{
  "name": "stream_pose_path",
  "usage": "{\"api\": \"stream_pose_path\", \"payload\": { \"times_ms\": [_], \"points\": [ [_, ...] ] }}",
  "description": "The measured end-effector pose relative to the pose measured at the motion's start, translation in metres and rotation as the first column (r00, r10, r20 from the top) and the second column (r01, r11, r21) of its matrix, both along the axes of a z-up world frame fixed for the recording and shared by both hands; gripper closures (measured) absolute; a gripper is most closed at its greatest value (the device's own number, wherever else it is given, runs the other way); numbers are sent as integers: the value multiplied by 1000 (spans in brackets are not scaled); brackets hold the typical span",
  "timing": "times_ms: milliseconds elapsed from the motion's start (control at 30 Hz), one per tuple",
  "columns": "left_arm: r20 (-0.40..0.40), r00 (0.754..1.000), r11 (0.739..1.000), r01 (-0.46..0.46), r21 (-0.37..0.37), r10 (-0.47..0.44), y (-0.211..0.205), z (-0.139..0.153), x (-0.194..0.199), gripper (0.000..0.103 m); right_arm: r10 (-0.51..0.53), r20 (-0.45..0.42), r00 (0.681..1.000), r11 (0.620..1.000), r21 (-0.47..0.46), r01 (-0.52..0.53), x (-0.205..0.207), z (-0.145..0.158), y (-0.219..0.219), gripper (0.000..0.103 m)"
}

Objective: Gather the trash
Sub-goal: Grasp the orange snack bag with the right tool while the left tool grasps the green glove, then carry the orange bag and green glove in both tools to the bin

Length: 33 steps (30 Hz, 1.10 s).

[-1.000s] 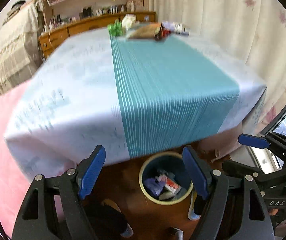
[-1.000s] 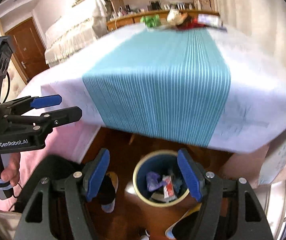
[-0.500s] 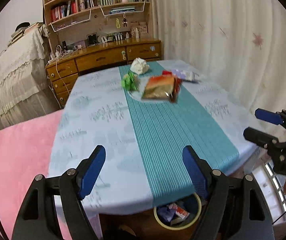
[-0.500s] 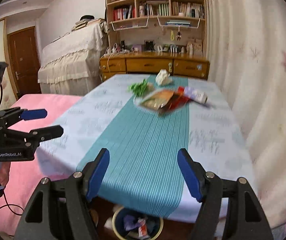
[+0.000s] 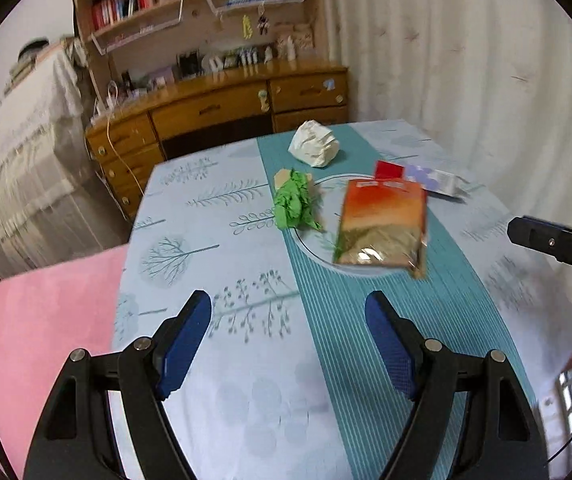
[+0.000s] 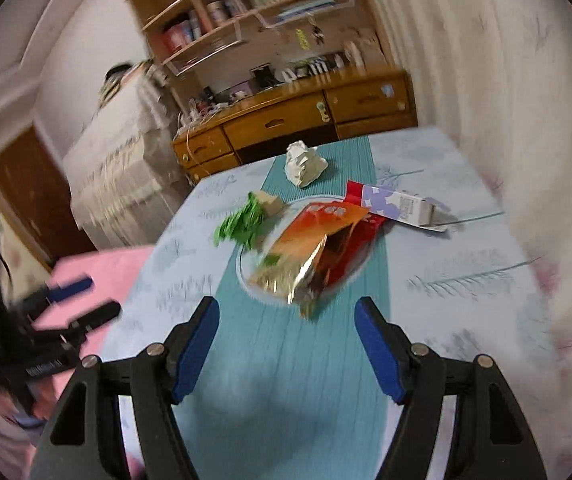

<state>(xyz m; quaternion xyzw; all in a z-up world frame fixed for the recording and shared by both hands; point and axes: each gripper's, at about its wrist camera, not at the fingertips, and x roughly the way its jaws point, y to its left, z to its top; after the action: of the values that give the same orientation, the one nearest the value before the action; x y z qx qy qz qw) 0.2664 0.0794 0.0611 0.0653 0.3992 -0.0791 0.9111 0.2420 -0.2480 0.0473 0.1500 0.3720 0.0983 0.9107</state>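
Trash lies around a clear glass plate point(image 5: 318, 256) on the teal runner. An orange and gold snack bag point(image 5: 382, 226) point(image 6: 306, 252) rests on the plate, over a red wrapper point(image 6: 360, 236). Beside it are a crumpled green paper point(image 5: 294, 204) point(image 6: 242, 224), a white paper ball point(image 5: 314, 144) point(image 6: 304, 162) and a white and purple carton point(image 5: 432, 180) point(image 6: 402, 206). My left gripper point(image 5: 288, 340) hovers open over the near table. My right gripper point(image 6: 286, 340) is open just short of the snack bag. Nothing sits between either pair of fingers.
The table point(image 5: 190, 216) wears a pale cloth printed with trees. A wooden dresser point(image 5: 222, 108) with shelves stands behind it, a curtain point(image 5: 466, 60) at the right, a covered bed point(image 5: 18, 160) and pink bedding point(image 5: 34, 328) at the left. The other gripper shows at each view's edge.
Both grippers rose from the bin under the table's near edge and moved forward over the tabletop. The bin has dropped out of view and the trash pile is much closer. Jaws stayed open.
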Motion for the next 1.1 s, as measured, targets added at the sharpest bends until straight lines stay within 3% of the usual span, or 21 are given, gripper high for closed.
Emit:
{"api": "stream_pose_path", "payload": {
  "times_ms": [233, 500, 667, 767, 800, 867, 933, 1100],
  "points": [
    [-110, 993, 994, -57, -97, 46, 7, -33, 96, 25, -51, -83, 995, 996, 71, 57, 93, -40, -16, 32],
    [-179, 982, 989, -85, -120, 63, -2, -69, 163, 25, -42, -129, 991, 994, 97, 55, 147, -74, -17, 33],
    [-202, 977, 988, -95, -125, 69, -10, -88, 190, 25, 32, -136, 990, 993, 113, -17, 162, -87, -5, 47],
    [-213, 974, 987, -108, -116, 81, -14, -100, 203, 26, 74, -134, 988, 990, 127, -57, 165, -94, 4, 61],
    [-217, 973, 987, -111, -117, 83, -15, -102, 205, 27, 87, -133, 987, 988, 137, -69, 165, -96, 6, 67],
    [-226, 971, 986, -111, -126, 81, -17, -107, 210, 52, 109, -128, 986, 983, 159, -89, 165, -98, 9, 77],
    [-237, 968, 985, -113, -128, 81, -19, -111, 213, 65, 129, -123, 984, 978, 180, -105, 163, -99, 12, 85],
    [-174, 980, 986, -120, -117, 99, -22, -100, 198, 68, 153, -92, 984, 974, 182, -134, 151, -92, 19, 92]
  ]
}}
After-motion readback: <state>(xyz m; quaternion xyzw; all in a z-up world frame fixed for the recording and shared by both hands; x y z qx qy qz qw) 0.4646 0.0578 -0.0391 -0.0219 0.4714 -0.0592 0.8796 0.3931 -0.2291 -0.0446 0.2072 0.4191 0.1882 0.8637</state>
